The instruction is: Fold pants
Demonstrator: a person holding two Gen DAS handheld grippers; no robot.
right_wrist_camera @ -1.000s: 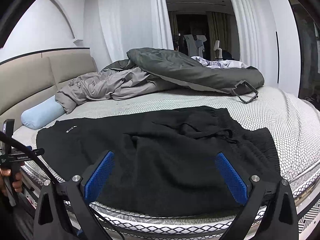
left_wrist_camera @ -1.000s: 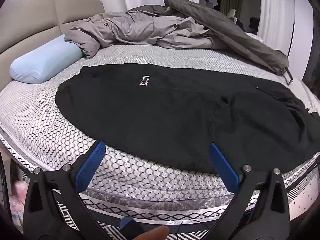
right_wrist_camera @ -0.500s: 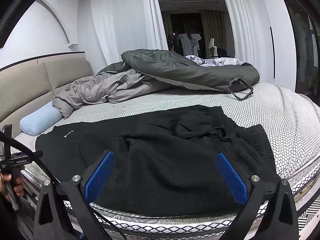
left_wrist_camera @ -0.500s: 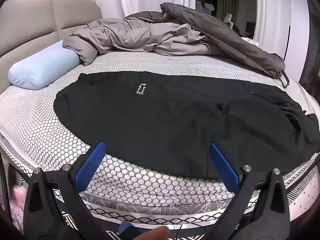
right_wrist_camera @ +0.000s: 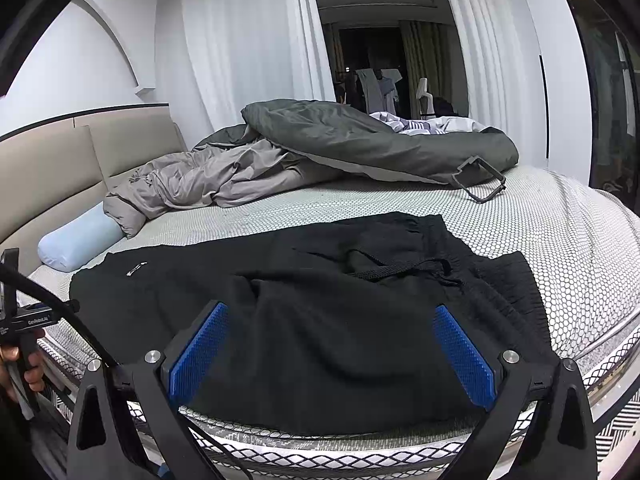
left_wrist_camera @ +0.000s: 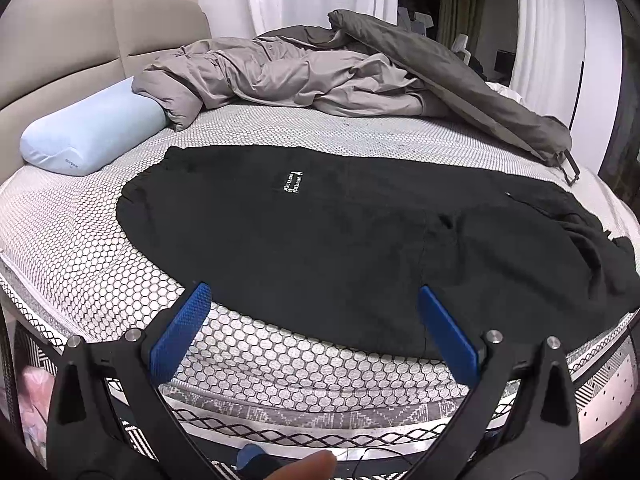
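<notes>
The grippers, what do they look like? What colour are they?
Each gripper, left and right, is a black frame shaped like a wide V. The fingers wear bumpy blue pads, with shiny silver bolts behind them. A black cable runs past, and the left tool's handle carries small white lettering.

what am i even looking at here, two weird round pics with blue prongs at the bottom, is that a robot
No robot: a person holds a two-finger gripper in each hand, and a fisheye camera on each one looks forward along its blue fingers, hence the round pictures. One picture is from the left gripper, the other from the right gripper. Both are open and hold nothing. In front lie black pants spread on a mattress with a honeycomb pattern, waistband and drawstring toward the right gripper. Behind are a rumpled grey duvet and a light blue pillow.
</notes>
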